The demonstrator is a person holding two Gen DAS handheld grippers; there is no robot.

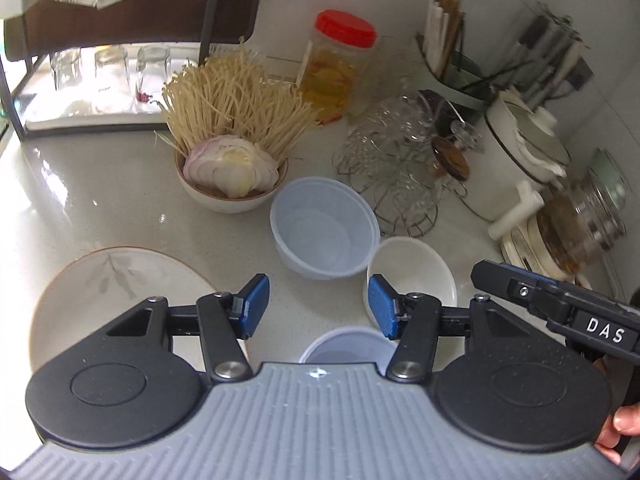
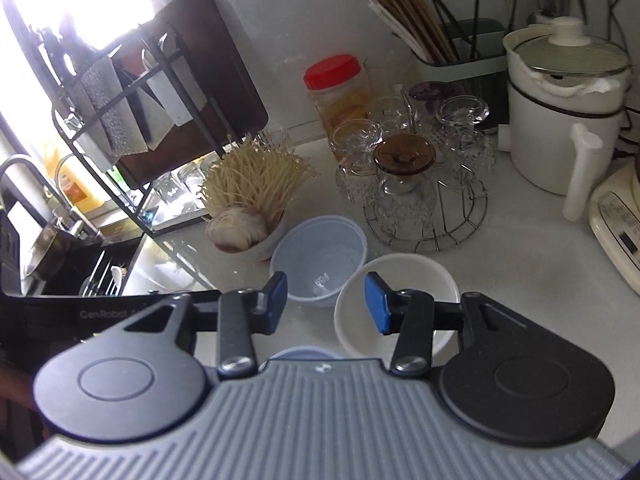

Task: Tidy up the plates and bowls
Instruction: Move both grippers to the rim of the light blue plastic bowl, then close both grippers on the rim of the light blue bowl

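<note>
On the pale, glossy speckled desk (image 1: 100, 184), a translucent blue plastic tub (image 1: 325, 227) serves as the landmark: round, thin-walled, empty, upright. Touching its near-right side sits a smooth white bowl (image 1: 412, 276), deep and rounded, also empty. Nearer than the tub, a second bluish tub (image 1: 348, 350) shows only its rim above the claw body. Behind the tub to the left stands a cream bowl (image 1: 232, 196) with a brown rim, packed with stiff dry noodles (image 1: 236, 96) and a sliced onion (image 1: 232, 166). Left of the tub and nearer lies a flat cream plate (image 1: 120, 296), brown-edged with a faint grey leaf print.

The left claw (image 1: 318, 306) stands wide, its ribbed blue pads gripping nothing, hovering over bare desk between plate and white bowl. The right claw (image 2: 326, 302) is likewise wide and empty, one pad over the white bowl (image 2: 400, 300), the other beside the tub (image 2: 320, 260).

Right of the tub, a wire rack (image 2: 428, 216) carries cut-glass cups upside down. Behind it stand a red-lidded jar (image 2: 338, 88), a chopstick holder (image 2: 460, 56) and a white pot (image 2: 560, 120). Open desk lies right of the white bowl; the desk's left edge meets a sink (image 2: 80, 268).
</note>
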